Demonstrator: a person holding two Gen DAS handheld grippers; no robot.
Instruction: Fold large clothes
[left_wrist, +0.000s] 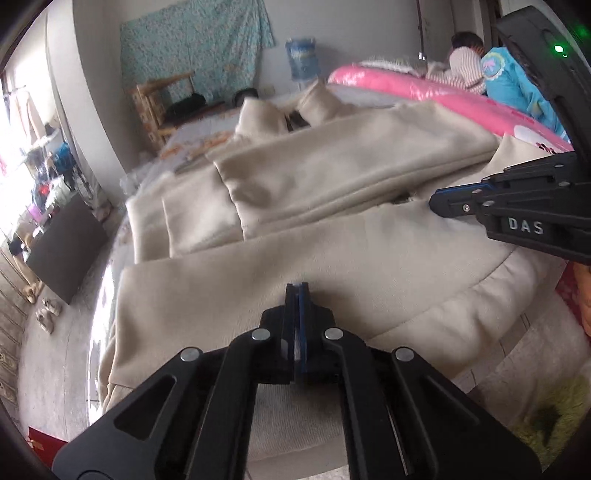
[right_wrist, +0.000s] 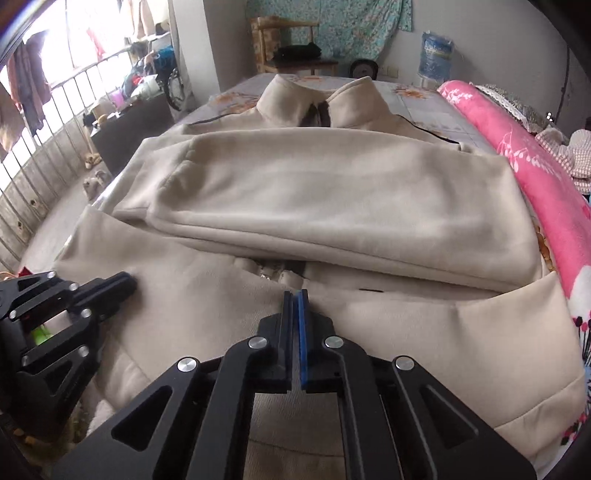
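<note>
Left black two-finger gripper: jaws pressed together over lower part of large cream fleece jacket, no cloth visibly pinched. Jacket spread on bed, sleeves folded across chest, collar at far end. Right gripper: fingers together, likewise above hem area. Pink floral quilt alongside, right.

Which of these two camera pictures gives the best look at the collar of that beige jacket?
The right wrist view: the collar faces the camera, both flaps standing up with the dark zip opening between them. The left wrist view catches the same collar from the side, blurred, farther off, its opening barely visible.
</note>
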